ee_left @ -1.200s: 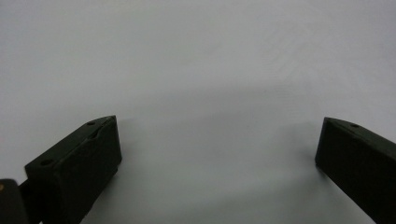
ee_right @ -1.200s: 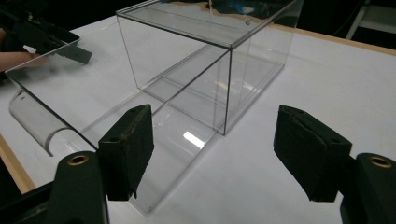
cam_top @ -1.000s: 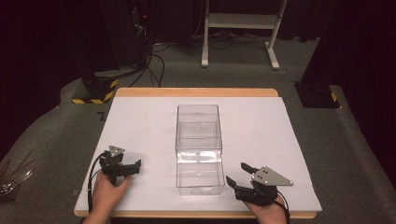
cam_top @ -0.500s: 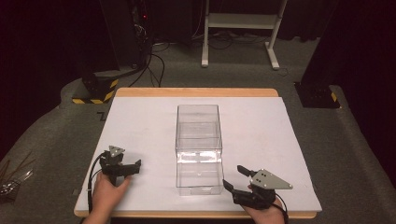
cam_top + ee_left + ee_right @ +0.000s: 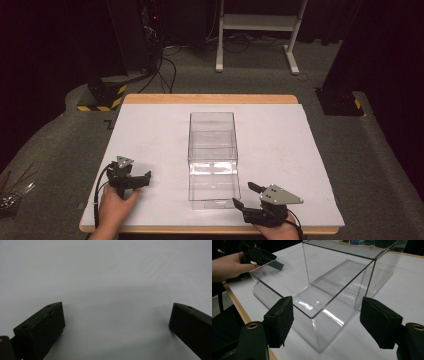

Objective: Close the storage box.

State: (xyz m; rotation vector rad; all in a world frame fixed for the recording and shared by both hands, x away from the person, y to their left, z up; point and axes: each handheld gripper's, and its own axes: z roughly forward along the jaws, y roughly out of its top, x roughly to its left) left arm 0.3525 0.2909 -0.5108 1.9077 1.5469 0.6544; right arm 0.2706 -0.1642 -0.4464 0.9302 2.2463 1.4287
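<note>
A clear plastic box (image 5: pixel 212 155) with an open drawer-like front stands in the middle of the white table (image 5: pixel 280 145). My left gripper (image 5: pixel 144 180) rests on the table to the box's near left, open, with bare white surface between its jaws (image 5: pixel 116 308). My right gripper (image 5: pixel 246 196) is at the near edge, just right of the box's front corner, and it is open too. In the right gripper view the box (image 5: pixel 332 277) sits close ahead between the spread jaws (image 5: pixel 327 305), which do not touch it. The left gripper (image 5: pixel 262 257) and its hand show beyond the box.
The table's wooden edge (image 5: pixel 210 99) runs along the far side. On the floor behind are a black-and-yellow striped base (image 5: pixel 102 95), cables (image 5: pixel 165 65), white stand legs (image 5: pixel 255 30) and a dark column base (image 5: pixel 340 100).
My right gripper has drawn back slightly toward the table's near edge. The left gripper and the box have not moved.
</note>
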